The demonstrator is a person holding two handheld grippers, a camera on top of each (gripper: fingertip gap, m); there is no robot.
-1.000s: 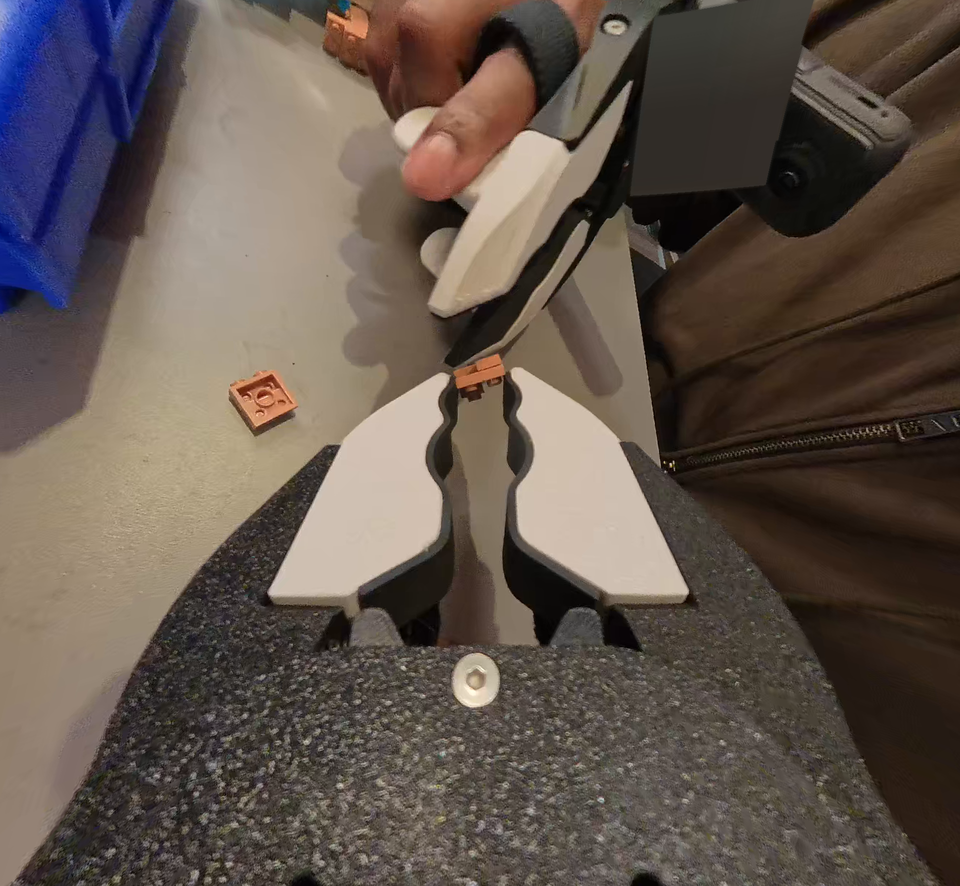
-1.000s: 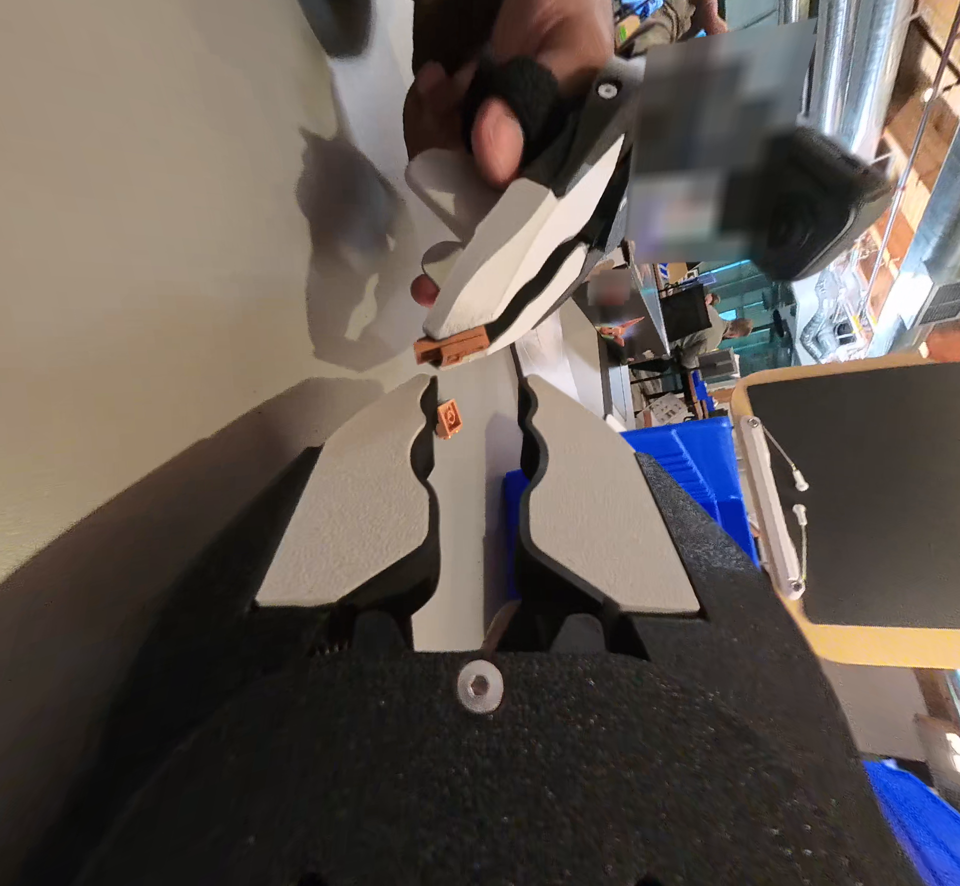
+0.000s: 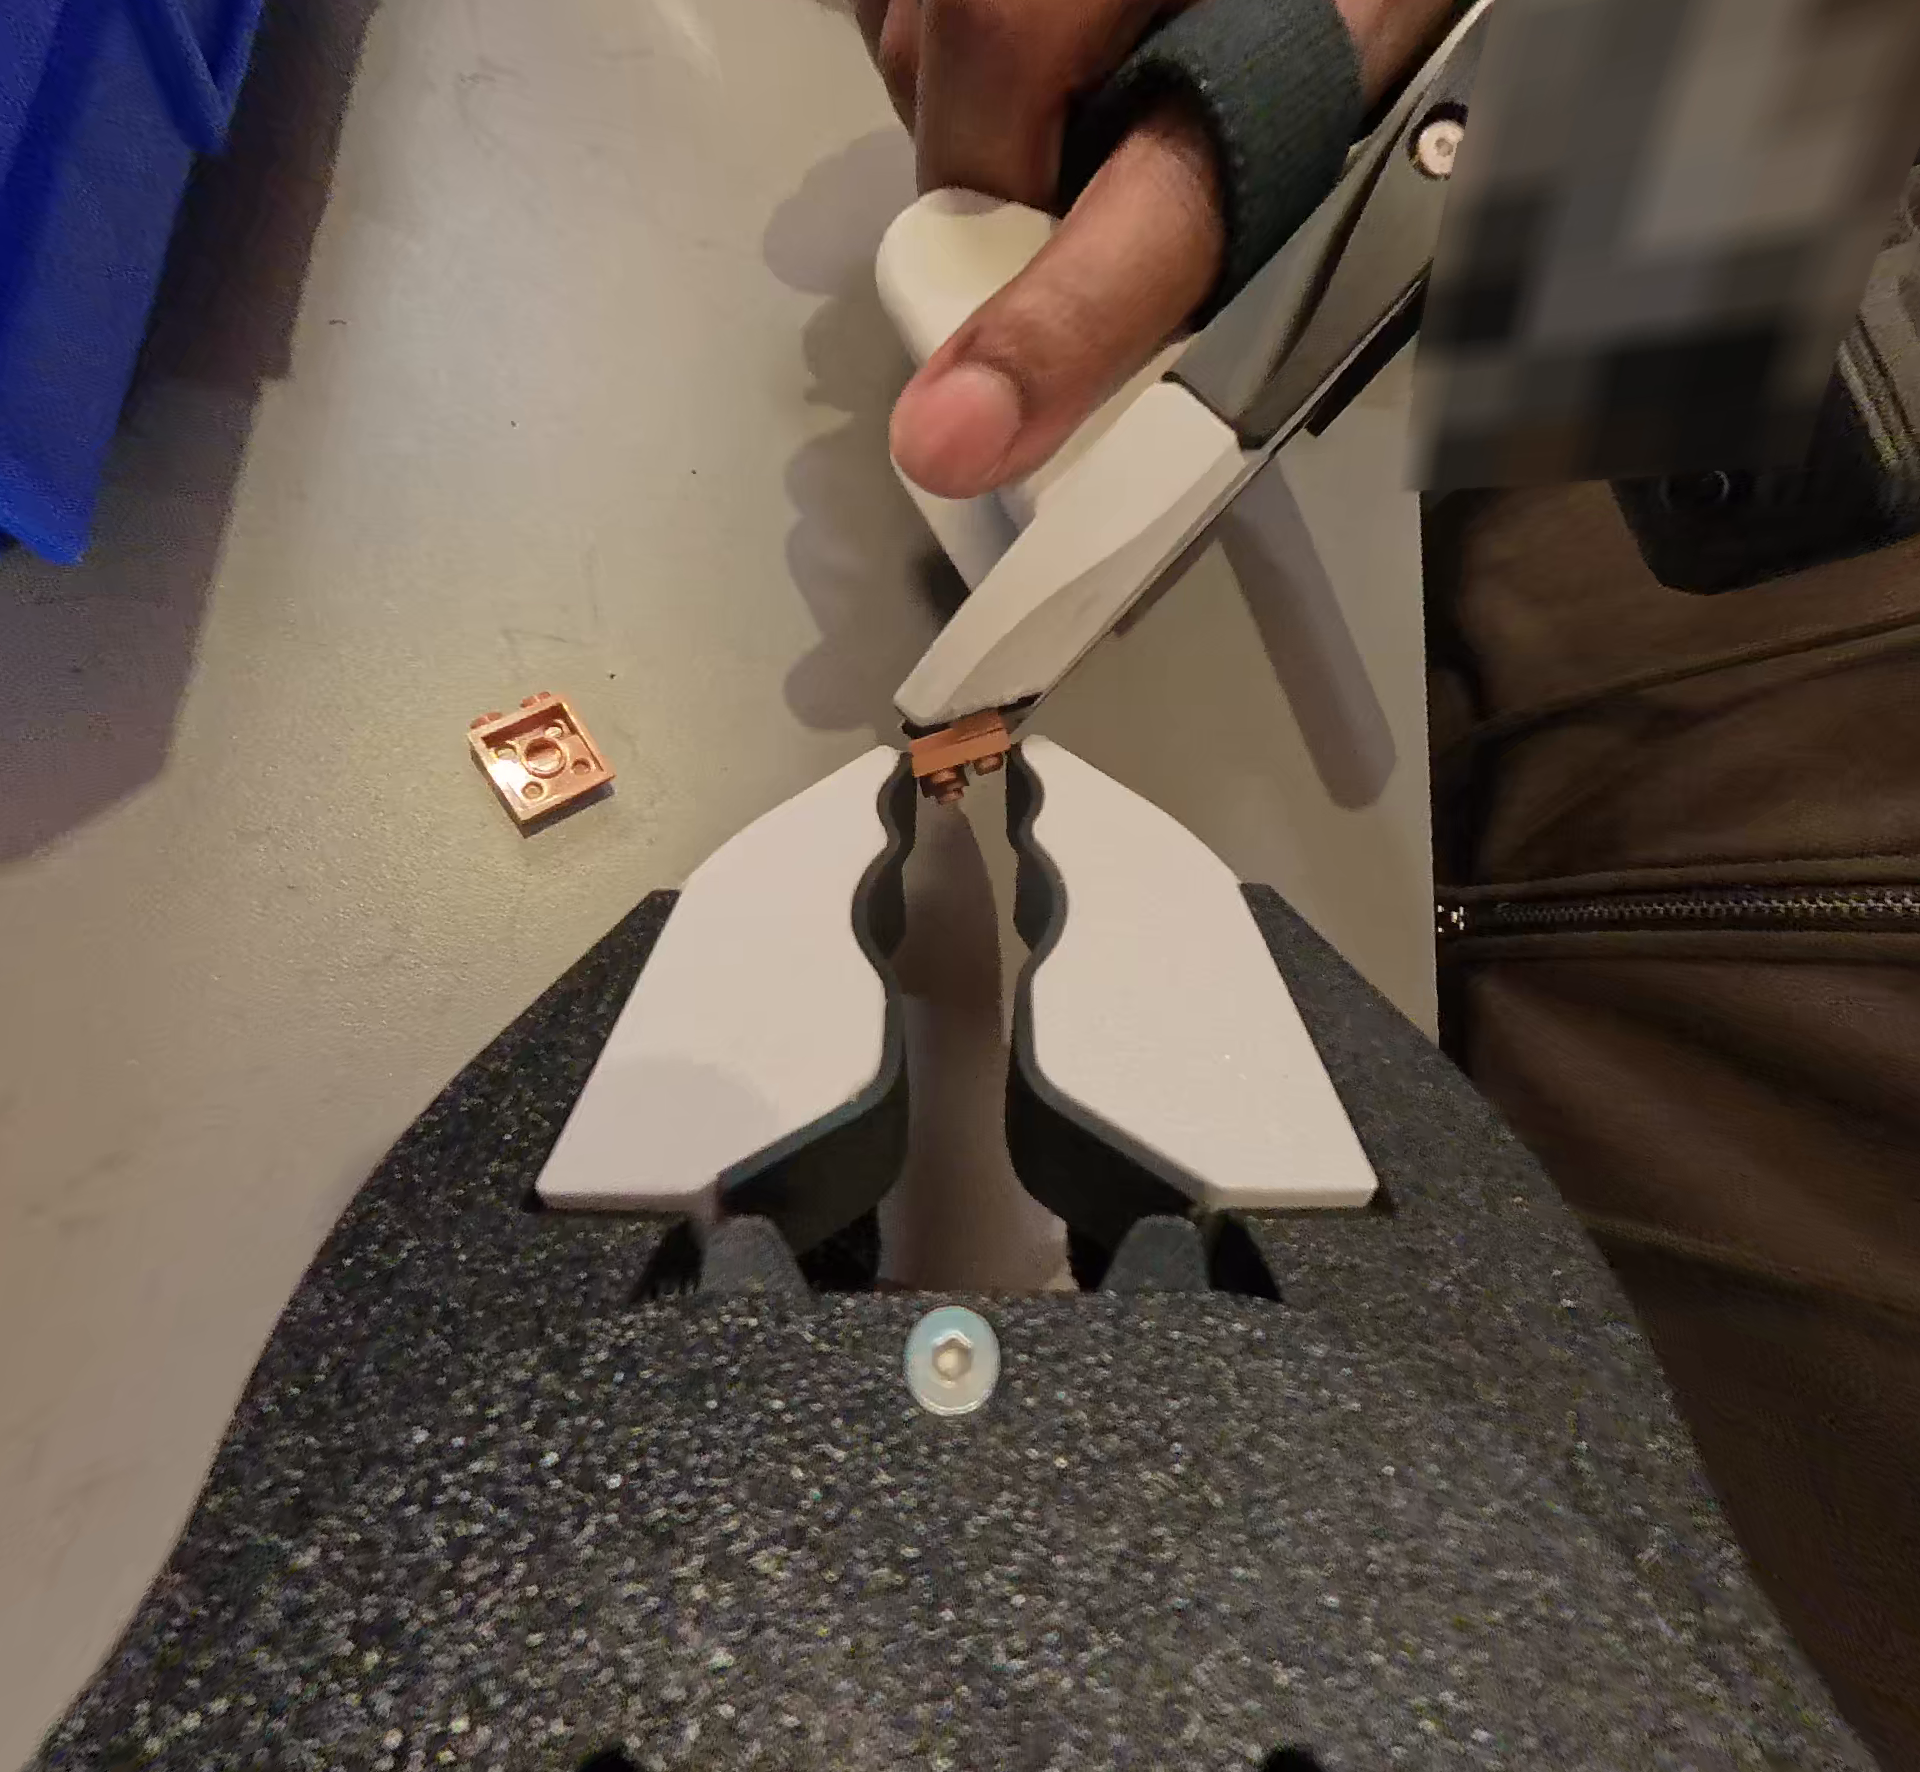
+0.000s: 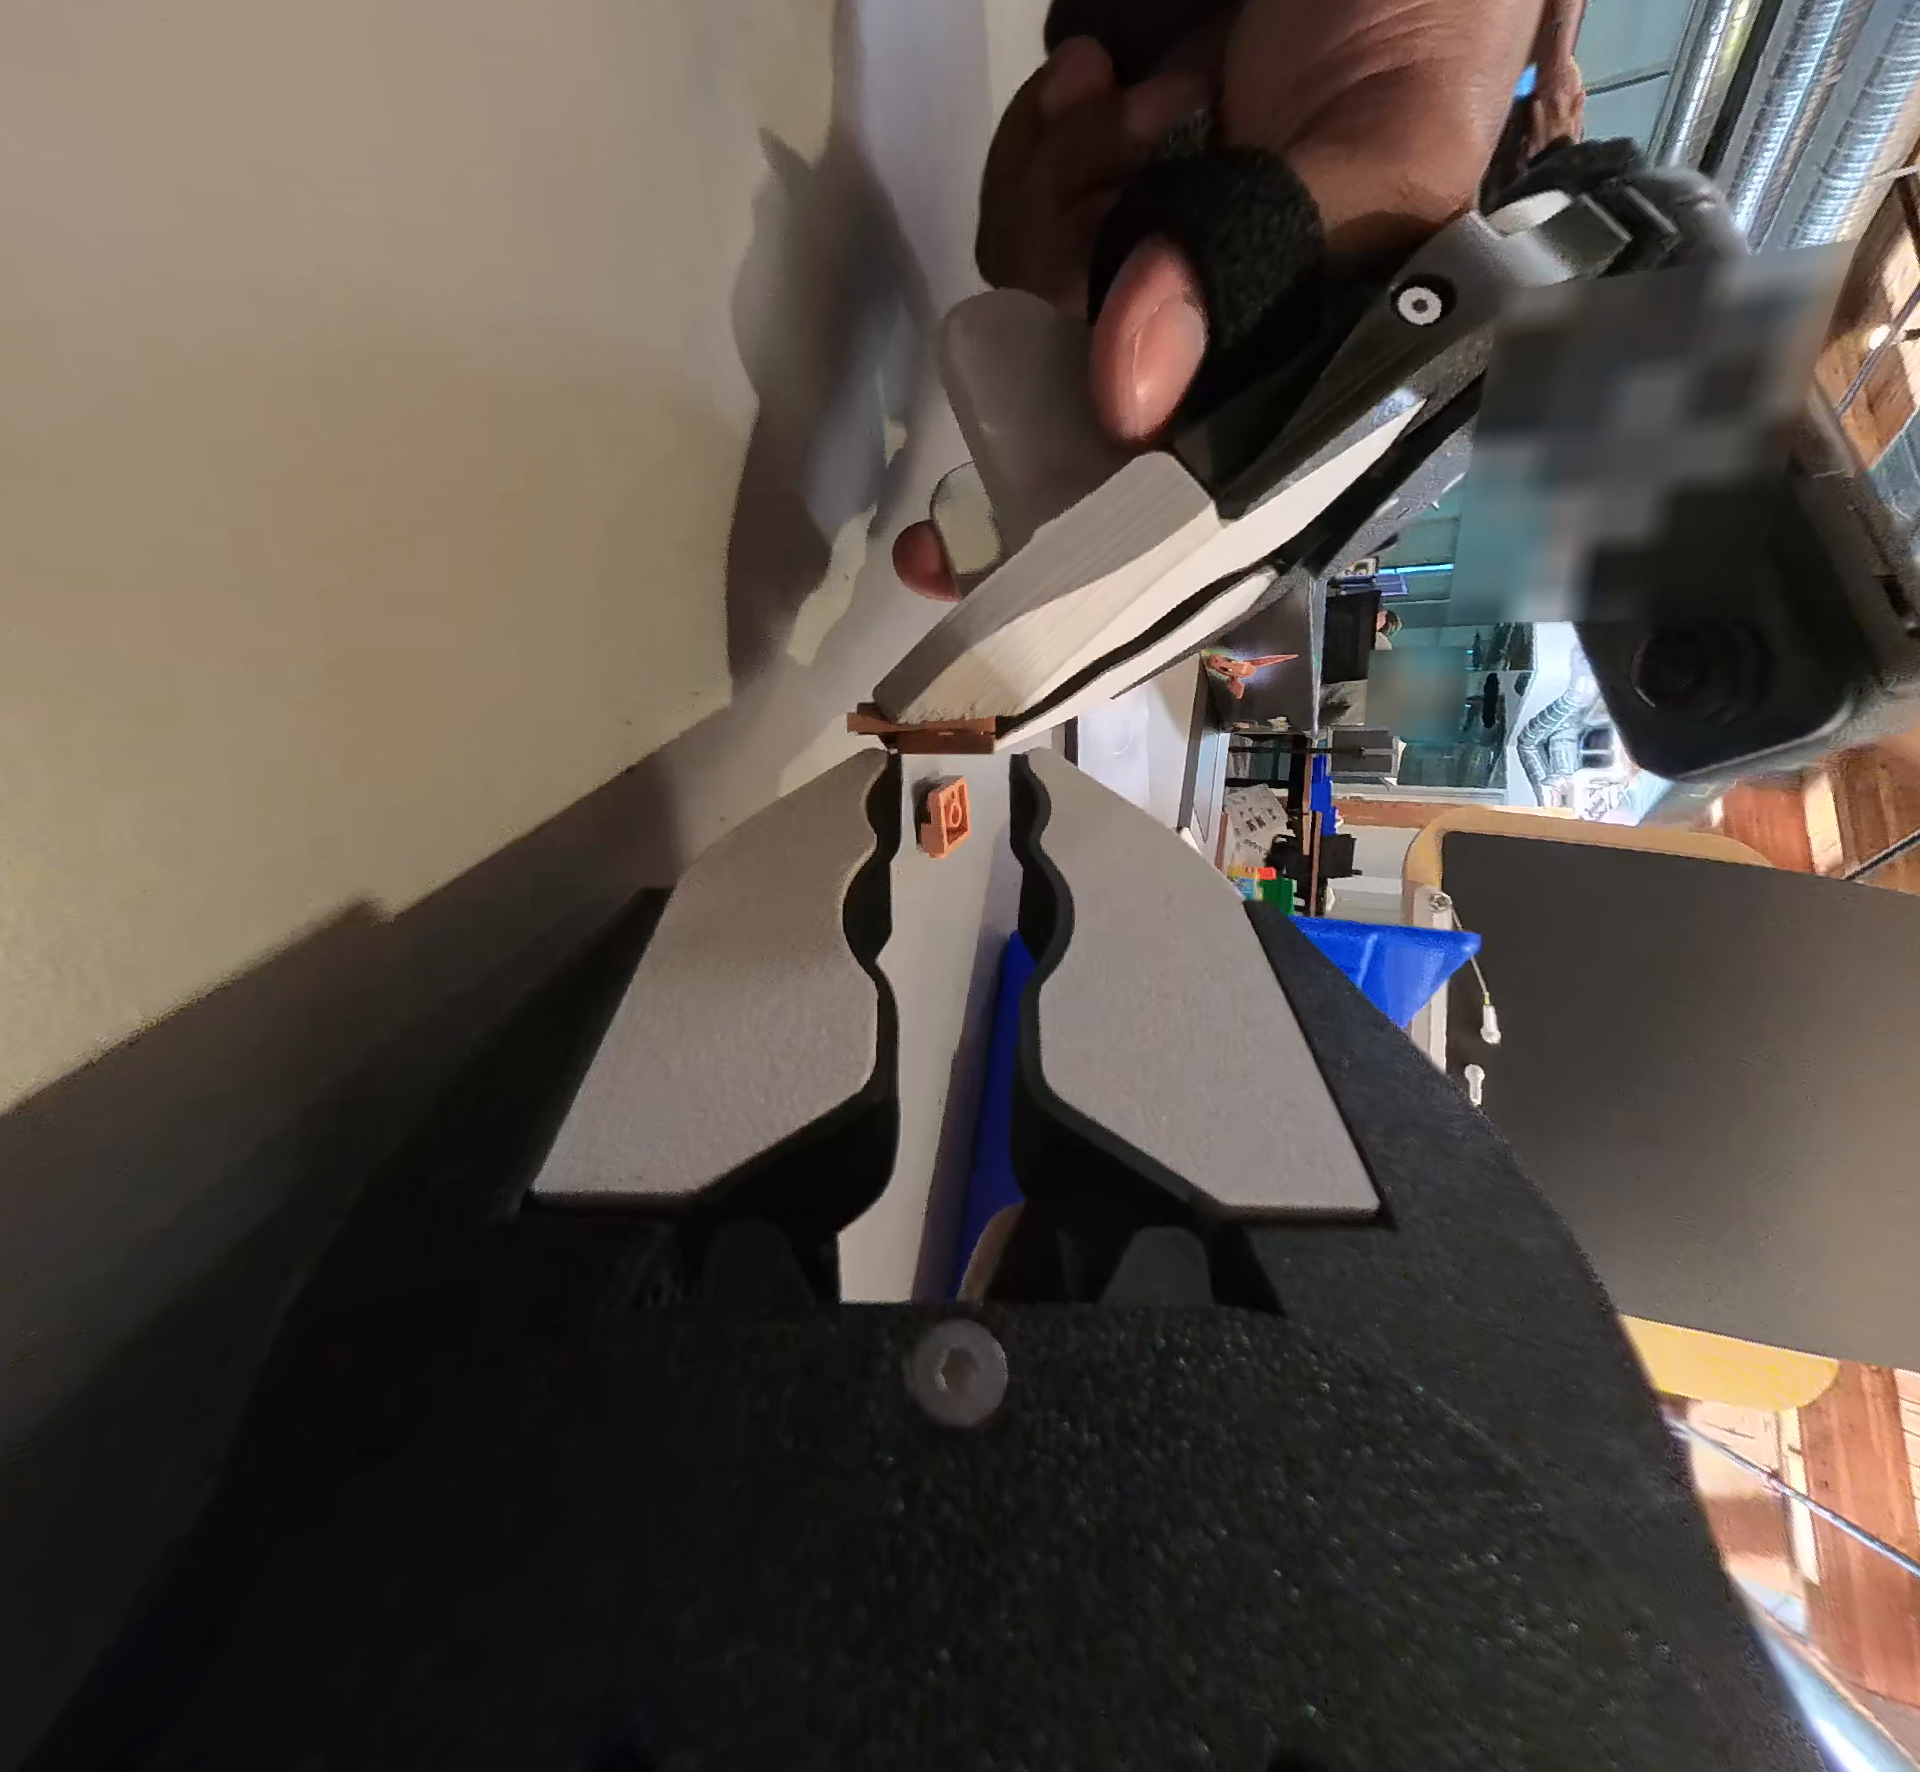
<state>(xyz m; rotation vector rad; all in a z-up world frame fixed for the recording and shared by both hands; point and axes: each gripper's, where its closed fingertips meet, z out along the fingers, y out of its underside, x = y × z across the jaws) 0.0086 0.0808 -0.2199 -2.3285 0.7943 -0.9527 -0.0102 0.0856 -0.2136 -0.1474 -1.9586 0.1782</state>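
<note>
The left claw pinches a brown brick clear of the counter, presenting it to the narrowly parted right claw, whose hold I cannot tell.

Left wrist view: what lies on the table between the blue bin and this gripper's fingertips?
A loose brown plate, underside up, on the grey table, apart from blue bin and left gripper; seen in left wrist view.

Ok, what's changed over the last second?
The right gripper closed in on the brown plate piece and its fingers narrowed, not yet visibly gripping it. The left gripper kept hold of that piece; the loose brown plate on the table stayed put.
</note>
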